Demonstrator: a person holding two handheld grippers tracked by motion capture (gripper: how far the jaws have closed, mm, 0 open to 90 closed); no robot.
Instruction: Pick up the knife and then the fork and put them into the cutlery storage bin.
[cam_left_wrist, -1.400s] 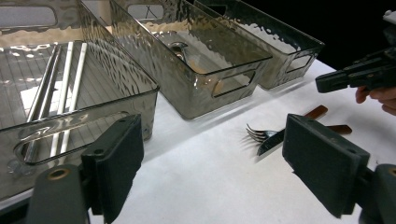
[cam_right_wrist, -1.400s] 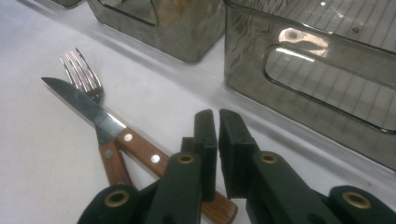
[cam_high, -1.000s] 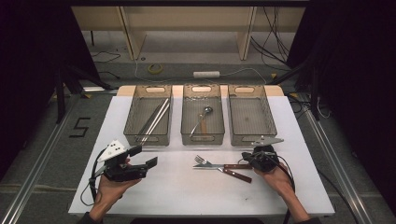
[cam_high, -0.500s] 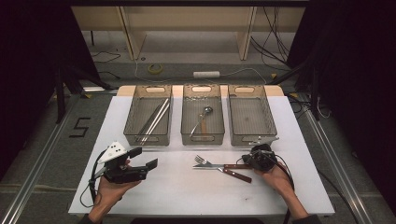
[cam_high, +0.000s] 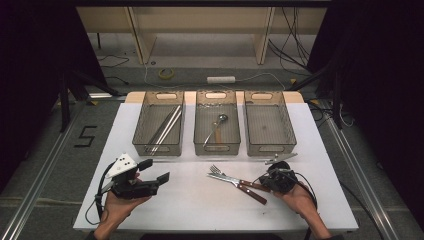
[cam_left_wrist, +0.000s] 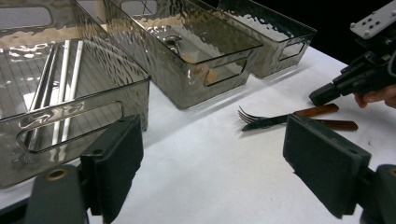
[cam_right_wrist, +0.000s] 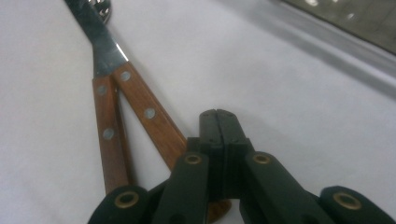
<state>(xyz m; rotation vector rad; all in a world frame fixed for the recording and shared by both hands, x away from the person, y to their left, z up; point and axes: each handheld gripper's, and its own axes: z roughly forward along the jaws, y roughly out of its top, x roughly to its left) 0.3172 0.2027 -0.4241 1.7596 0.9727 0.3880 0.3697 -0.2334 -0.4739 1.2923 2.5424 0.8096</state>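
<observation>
Your right tool (cam_high: 267, 178) has shifted slightly since a second ago, settling at the wooden handle ends, while your left tool (cam_high: 159, 172) has stayed put at the near left of the desk (cam_high: 190, 210). Its jaws stand wide apart with nothing between them. On the right, the jaws are pressed flat together, empty, their tips on the desk just beside the handles.

You have a fork (cam_high: 217, 171) and a knife (cam_high: 227, 179) lying crossed on the desk in front of the middle bin (cam_high: 217, 148), both with brown riveted wooden handles and steel heads, the handles pointing toward your right tool.

From the right gripper view the fork's tines are cut off at the top edge, and the near ends of both handles pass under the tool body, so you cannot tell whether it touches them. The knife's blade tip is hard to separate from the fork in the high view.
</observation>
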